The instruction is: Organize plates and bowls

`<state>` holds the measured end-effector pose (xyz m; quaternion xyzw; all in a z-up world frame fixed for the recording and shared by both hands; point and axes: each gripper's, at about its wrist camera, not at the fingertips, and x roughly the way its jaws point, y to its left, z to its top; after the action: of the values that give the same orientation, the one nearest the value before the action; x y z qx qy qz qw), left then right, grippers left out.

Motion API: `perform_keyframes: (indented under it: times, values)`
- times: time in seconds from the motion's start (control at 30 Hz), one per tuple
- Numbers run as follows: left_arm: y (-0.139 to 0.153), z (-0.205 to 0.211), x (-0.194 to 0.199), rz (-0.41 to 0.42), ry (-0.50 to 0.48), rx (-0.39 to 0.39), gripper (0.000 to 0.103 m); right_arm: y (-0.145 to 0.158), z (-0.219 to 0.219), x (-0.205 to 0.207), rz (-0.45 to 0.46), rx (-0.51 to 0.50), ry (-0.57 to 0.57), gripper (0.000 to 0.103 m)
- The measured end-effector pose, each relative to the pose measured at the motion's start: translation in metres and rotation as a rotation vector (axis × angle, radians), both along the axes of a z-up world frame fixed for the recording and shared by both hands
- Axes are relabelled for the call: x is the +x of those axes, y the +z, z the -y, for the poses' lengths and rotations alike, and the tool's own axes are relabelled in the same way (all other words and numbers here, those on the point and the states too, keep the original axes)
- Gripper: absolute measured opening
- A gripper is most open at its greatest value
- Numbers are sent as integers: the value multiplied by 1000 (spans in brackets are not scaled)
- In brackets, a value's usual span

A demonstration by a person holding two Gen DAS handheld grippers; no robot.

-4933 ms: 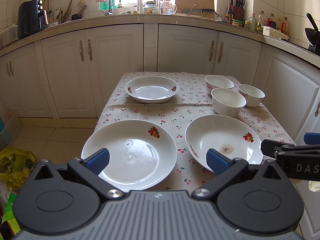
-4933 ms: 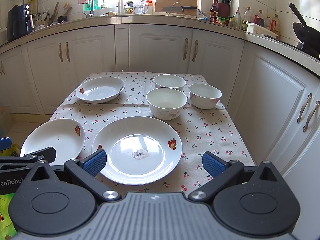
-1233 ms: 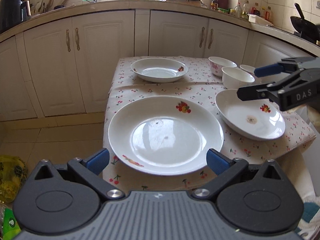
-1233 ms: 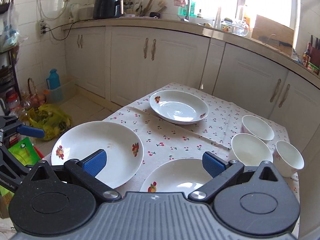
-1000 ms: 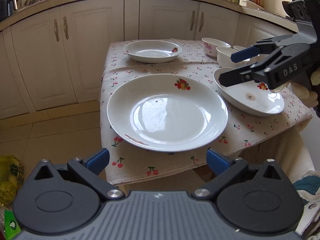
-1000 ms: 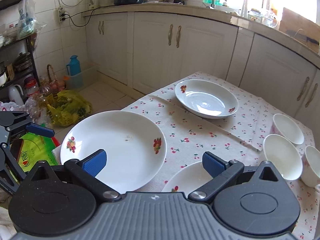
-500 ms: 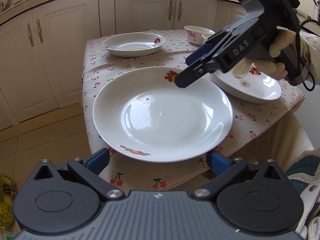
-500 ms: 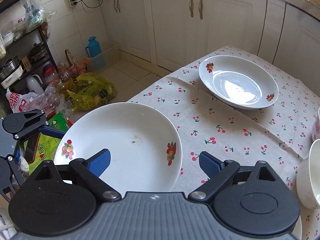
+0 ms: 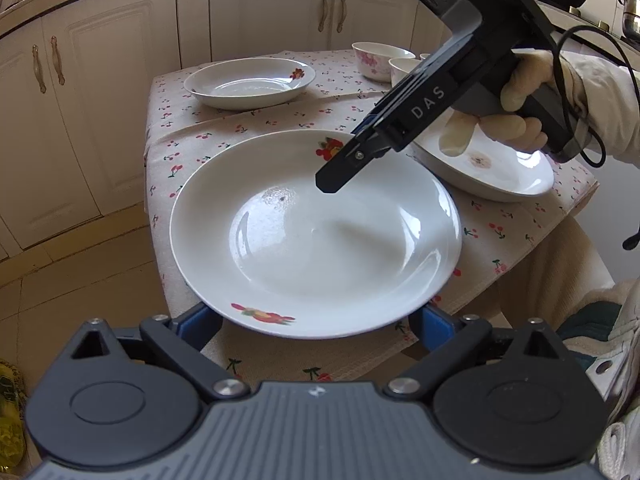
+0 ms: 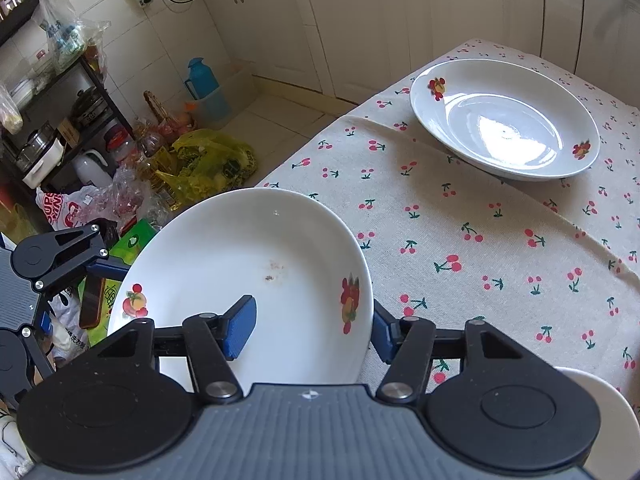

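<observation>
Right gripper clamped across the rim of the big plate, one pad inside, one under the outer edge, low centre of the right wrist frame. Left gripper closing, wide, straddling the same plate's near edge, pads not seen pressing. Plate overhanging the tabletop edge, floor below. Risk: thin one-sided rim pinch, glazed surface; could tilt and slide out on lifting. Second plate just beside at right; could clip on a swing.

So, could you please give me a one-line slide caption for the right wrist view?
Right gripper shut on the rim of the large plate at the edge of the cherry-print tablecloth, a second plate behind.
</observation>
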<state>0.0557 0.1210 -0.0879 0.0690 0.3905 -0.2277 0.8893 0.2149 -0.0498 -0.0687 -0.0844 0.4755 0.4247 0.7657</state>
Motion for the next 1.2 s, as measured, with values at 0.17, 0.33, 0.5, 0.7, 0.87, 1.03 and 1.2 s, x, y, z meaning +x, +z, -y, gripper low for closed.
perform_keyframes:
  times: [0.17, 0.33, 0.5, 0.7, 0.87, 1.03, 1.2]
  values:
    - [1, 2, 4, 0, -7, 5, 98, 0, 0, 1, 10, -4, -3, 65]
    - [4, 3, 15, 15, -19, 10, 98, 3, 2, 9, 22, -5, -25, 65]
    - [7, 7, 36, 35, -37, 14, 98, 9, 7, 24, 46, -1, -55, 65]
    - [3, 10, 60, 37, -57, 9, 98, 8, 12, 45, 55, -9, -93, 65]
    - [0, 13, 73, 29, -70, 8, 98, 4, 15, 57, 55, -18, -111, 65]
    - [-2, 14, 82, 12, -71, -12, 98, 1, 17, 66, 51, -26, -123, 65]
    - [-2, 16, 85, 8, -79, -25, 97, 1, 19, 71, 56, -34, -127, 65]
